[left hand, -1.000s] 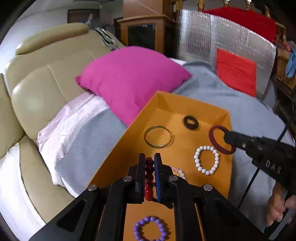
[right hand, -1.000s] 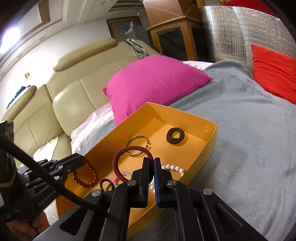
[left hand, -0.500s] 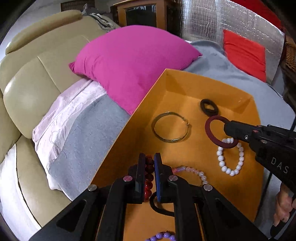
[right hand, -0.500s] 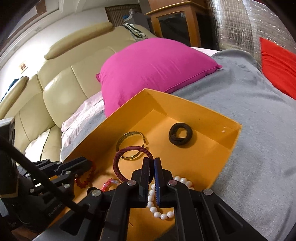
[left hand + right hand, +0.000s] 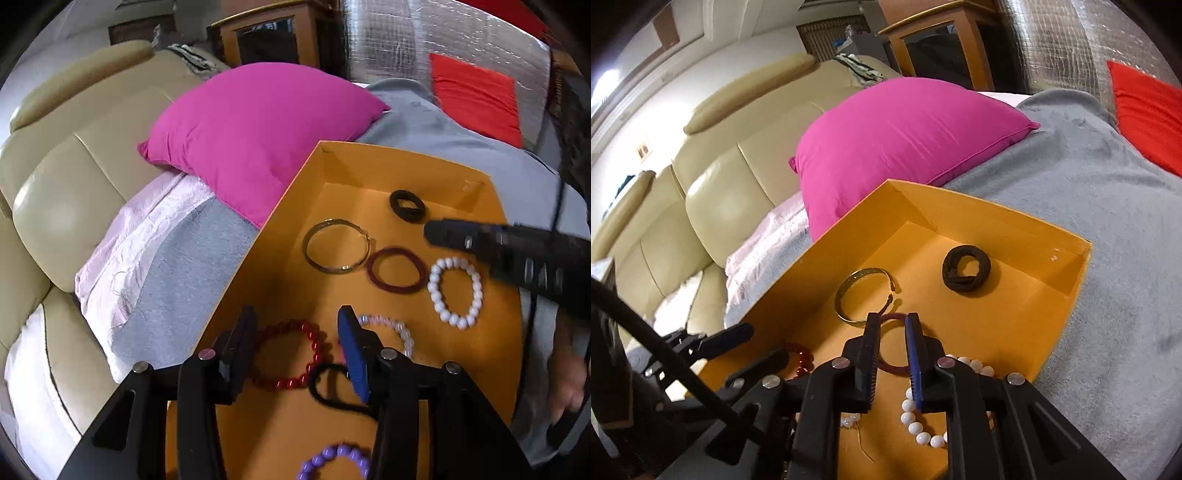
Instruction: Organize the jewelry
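The left gripper [image 5: 295,345] has just been opening; its jaws now stand well apart and hold nothing. The red bead bracelet [image 5: 295,356] it pinched a second ago lies flat on the floor of the orange box [image 5: 280,258], between and just beyond the fingers. The right gripper [image 5: 892,354] has also just been opening, to a narrow gap, with nothing clamped; the maroon hair tie [image 5: 397,270] it carried earlier now rests in the box, just beside the gold bangle [image 5: 335,245] and near the white bead bracelet [image 5: 456,291]. The black scrunchie [image 5: 407,205] sits toward the box's far wall, unmoved.
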A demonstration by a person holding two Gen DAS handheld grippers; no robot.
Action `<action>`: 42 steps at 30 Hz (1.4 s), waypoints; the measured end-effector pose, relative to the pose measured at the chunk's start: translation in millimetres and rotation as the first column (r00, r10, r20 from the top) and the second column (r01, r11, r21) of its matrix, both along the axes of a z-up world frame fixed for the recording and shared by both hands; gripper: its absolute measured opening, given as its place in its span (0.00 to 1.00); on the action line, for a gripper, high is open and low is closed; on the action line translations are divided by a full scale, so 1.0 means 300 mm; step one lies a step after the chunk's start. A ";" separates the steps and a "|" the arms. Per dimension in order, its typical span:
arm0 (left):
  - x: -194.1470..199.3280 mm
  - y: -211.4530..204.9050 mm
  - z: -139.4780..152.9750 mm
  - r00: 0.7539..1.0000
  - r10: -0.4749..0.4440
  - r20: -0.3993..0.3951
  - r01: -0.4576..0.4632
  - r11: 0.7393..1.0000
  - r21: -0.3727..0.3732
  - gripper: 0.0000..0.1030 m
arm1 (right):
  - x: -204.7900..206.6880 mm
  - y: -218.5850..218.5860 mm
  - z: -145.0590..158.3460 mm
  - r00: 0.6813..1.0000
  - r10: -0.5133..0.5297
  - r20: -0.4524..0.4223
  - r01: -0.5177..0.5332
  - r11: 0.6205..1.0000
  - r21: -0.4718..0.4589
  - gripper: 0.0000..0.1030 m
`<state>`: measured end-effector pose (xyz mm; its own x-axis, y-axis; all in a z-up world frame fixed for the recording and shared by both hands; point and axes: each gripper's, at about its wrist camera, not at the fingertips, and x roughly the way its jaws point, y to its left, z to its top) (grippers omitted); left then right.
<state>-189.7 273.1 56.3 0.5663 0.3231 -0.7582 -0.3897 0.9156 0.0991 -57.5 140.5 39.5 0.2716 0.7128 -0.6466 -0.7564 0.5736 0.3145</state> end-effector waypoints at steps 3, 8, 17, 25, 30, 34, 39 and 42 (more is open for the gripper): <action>-0.052 -0.014 0.012 1.000 0.003 0.007 -0.003 1.000 0.005 0.55 | 0.024 -0.040 0.011 0.999 -0.038 -0.031 0.038 0.999 0.019 0.19; -0.144 -0.042 0.048 0.998 0.034 0.046 -0.033 0.999 -0.019 0.67 | 0.011 -0.110 0.045 0.997 -0.071 -0.017 0.072 0.997 0.016 0.19; -0.396 -0.113 0.227 0.968 0.129 0.217 -0.156 0.982 0.111 0.77 | -0.216 -0.260 0.199 0.987 -0.037 0.157 0.038 0.999 -0.004 0.58; -0.547 -0.203 0.338 0.964 0.069 0.258 -0.117 0.978 0.173 0.79 | -0.474 -0.373 0.323 0.977 -0.039 0.212 0.045 0.999 -0.023 0.62; -0.564 -0.259 0.384 0.974 0.068 0.215 -0.097 0.987 0.131 0.79 | -0.616 -0.437 0.304 0.986 -0.050 0.159 0.065 0.994 -0.087 0.62; -0.614 -0.296 0.418 0.975 0.075 0.208 -0.093 0.992 0.080 0.79 | -0.711 -0.472 0.306 0.982 -0.068 0.174 0.094 0.986 -0.141 0.62; -0.656 -0.330 0.446 0.977 0.088 0.196 -0.109 0.989 0.100 0.79 | -0.787 -0.505 0.366 0.964 -0.117 0.238 0.150 0.980 -0.127 0.62; -0.666 -0.344 0.461 0.976 0.082 0.203 -0.108 0.987 0.120 0.79 | -0.798 -0.504 0.395 0.956 -0.138 0.261 0.172 0.979 -0.111 0.63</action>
